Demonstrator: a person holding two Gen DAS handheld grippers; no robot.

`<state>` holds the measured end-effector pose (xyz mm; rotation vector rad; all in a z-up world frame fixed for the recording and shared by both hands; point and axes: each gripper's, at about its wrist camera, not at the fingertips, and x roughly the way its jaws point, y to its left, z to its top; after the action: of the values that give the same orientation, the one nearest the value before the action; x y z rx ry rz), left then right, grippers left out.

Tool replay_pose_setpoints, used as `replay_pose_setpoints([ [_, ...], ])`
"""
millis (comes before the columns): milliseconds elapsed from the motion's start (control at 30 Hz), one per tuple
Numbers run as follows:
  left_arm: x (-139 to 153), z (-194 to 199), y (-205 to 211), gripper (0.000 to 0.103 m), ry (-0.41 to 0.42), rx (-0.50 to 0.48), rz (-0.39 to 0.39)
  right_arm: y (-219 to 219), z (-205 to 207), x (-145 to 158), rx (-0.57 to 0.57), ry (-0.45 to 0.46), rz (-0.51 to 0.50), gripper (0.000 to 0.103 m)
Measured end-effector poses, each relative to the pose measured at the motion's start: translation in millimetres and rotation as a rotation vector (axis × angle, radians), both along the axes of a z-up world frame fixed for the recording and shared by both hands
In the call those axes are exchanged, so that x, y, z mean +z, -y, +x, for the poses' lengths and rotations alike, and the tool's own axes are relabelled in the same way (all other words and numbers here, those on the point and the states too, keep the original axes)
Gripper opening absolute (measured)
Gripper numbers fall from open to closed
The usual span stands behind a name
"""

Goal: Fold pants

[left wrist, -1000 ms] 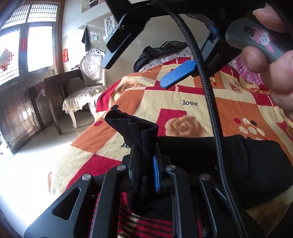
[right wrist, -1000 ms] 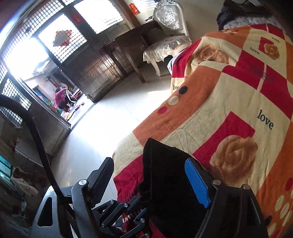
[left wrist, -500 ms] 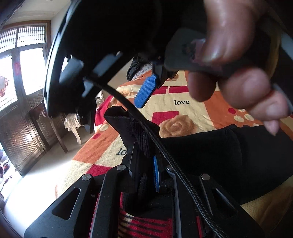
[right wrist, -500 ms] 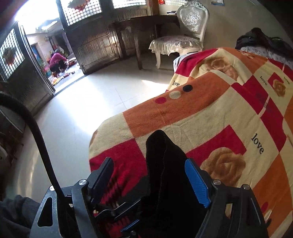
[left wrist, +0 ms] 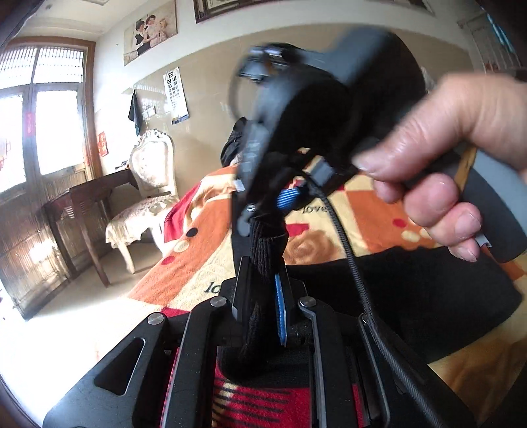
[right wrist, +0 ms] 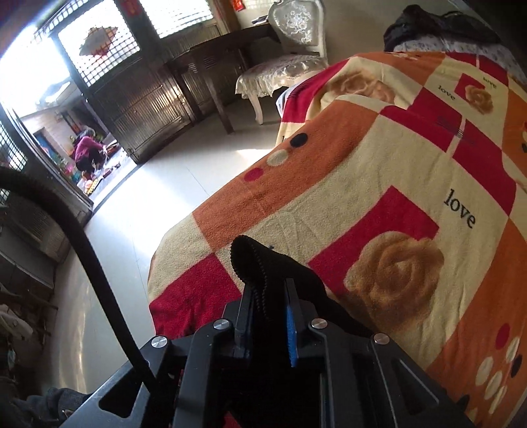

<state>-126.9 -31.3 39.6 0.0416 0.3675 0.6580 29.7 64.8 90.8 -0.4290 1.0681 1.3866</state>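
Left gripper point(left wrist: 262, 296) and right gripper point(right wrist: 268, 312) each clamped on seemingly ribbed black pants point(left wrist: 411, 296)

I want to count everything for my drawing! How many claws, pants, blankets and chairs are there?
Claws: 2, the left claw and the right claw, both shut on the pants
Pants: 1, black pants
Blankets: 1, patchwork blanket
Chairs: 1, white chair
Total: 5

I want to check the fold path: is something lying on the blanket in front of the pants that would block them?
Nothing visible does. Both the left gripper and right gripper have their jaws shut on the black pants, and the blanket ahead is bare. Only a dark clothing heap lies at the far end.
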Motion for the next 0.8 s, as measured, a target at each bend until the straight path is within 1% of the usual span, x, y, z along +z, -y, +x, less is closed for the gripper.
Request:
replay_pose_setpoints([
  [67,4.2,-4.6,6.0,0.011,0.010,-0.024,-0.016,24.4,13.0,4.0,-0.034,-0.074,0.034,0.014],
  [133,9.5,-5.8,18.1,0.011,0.009,-0.061,-0.012,53.4,23.5,7.6,-0.070,-0.143,0.068,0.014],
  [267,24.8,2.3,48.0,0.010,0.015,-0.160,0.008,107.4,44.2,11.3,-0.148,-0.235,0.133,0.012],
  [400,32.6,19.4,85.2,0.010,-0.008,-0.268,0.036,162.3,61.8,15.0,-0.216,-0.257,0.189,0.010],
  [533,29.3,44.1,118.4,0.010,-0.073,-0.359,0.037,207.6,82.9,9.8,-0.281,-0.277,0.208,0.010],
  [600,25.3,57.1,132.5,0.010,-0.106,-0.398,0.032,229.0,94.2,3.3,-0.320,-0.281,0.203,0.010],
  [700,18.9,72.4,153.9,0.010,-0.153,-0.459,-0.008,259.3,108.0,-12.6,-0.367,-0.309,0.192,0.010],
  [800,13.9,79.8,167.7,0.010,-0.173,-0.489,-0.006,280.1,115.9,-25.7,-0.398,-0.334,0.193,0.010],
])
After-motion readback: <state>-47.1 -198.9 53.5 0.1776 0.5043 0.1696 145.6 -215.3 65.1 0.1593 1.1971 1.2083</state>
